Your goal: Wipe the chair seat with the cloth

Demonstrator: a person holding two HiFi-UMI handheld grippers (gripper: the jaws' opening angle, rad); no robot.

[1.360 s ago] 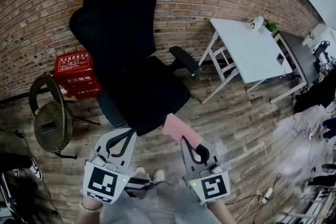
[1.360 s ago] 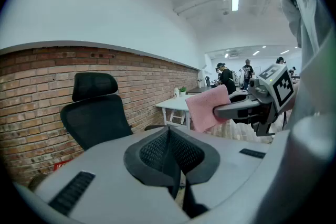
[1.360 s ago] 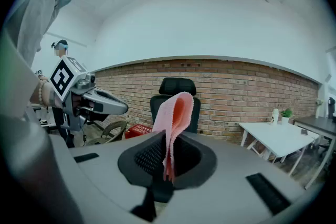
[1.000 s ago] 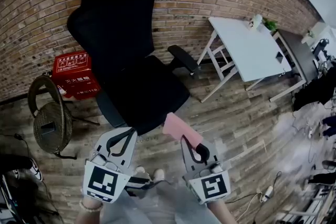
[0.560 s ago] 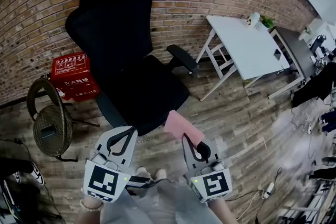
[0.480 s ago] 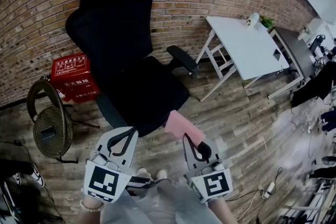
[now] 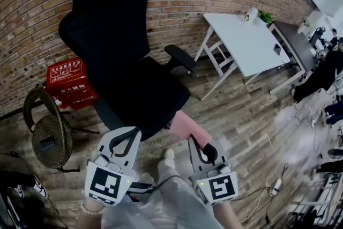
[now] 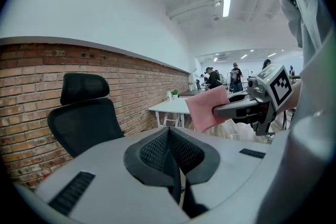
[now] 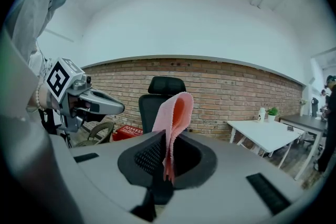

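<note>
Pink cloth [image 7: 185, 124] hangs pinched in the right gripper's [image 7: 206, 153] jaws, near the black chair seat [image 7: 144, 96]; the left gripper's [image 7: 126, 138] jaws are pressed together, empty.

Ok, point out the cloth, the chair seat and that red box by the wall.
pink cloth [image 7: 186, 124], head view, middle of the fabric.
chair seat [image 7: 146, 98], head view, centre of the black cushion.
red box [image 7: 70, 82], head view, its printed face.
</note>
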